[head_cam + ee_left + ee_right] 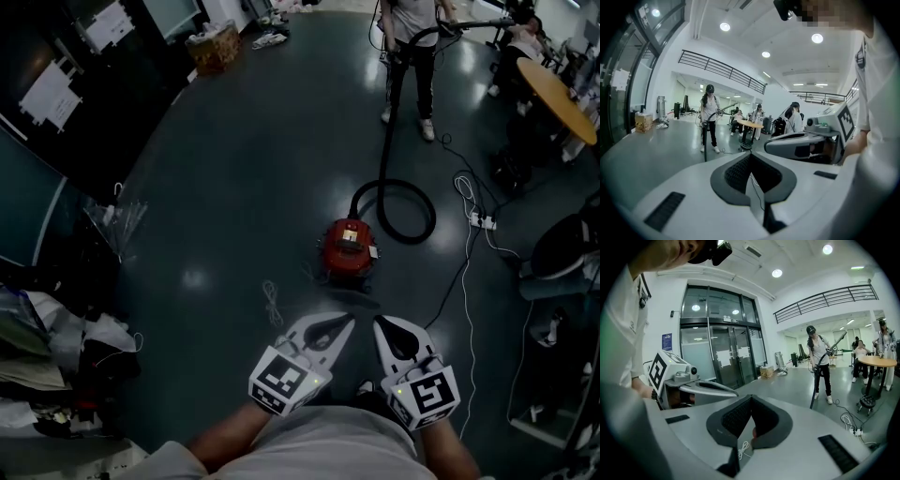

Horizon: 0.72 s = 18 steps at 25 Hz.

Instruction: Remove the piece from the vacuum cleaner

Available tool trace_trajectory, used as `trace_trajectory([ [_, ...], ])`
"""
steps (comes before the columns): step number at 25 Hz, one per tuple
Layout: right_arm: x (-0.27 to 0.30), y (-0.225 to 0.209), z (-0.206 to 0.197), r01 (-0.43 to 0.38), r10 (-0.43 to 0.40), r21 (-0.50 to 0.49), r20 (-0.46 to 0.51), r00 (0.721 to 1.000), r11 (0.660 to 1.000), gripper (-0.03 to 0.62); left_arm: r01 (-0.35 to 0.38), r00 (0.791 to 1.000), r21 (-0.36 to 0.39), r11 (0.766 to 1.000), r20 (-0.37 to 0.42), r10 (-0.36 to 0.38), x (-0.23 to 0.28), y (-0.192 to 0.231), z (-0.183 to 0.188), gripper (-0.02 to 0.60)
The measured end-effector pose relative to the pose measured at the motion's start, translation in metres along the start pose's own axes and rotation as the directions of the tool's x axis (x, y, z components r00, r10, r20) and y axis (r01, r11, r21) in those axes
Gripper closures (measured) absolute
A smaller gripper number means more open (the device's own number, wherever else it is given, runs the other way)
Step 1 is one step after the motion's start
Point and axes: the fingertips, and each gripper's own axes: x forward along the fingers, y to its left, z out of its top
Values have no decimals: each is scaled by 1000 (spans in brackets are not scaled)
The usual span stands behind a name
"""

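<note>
Hovering with left gripper and right gripper each pressed together, empty;
red vacuum cleaner sits at my twelve o'clock.

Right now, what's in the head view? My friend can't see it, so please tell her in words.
A red vacuum cleaner sits on a shiny dark floor, its black hose looping away to a person standing farther off. At the bottom, the left hand-held gripper and the right hand-held gripper point toward it, both shut and empty.
</note>
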Motion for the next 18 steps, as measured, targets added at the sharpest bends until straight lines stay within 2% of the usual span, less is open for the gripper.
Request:
trace_trajectory([
  [4,43,-15,7,41,-41,17,-12,999,999,580,51,999,17,999,-13,-50,17,44,5,575],
  [9,80,-40,-1,77,-75,37,-45,996,996,580,97,994,44,994,-45,-95,46,85,-5,575],
  [15,113,-93,-38,104,-98,48,-106,990,993,580,115,988,70,991,-114,-106,103,122,-46,575],
  [18,139,-114,-76,85,-78,47,-135,988,995,580,125,982,102,987,-152,-109,131,140,-80,575],
])
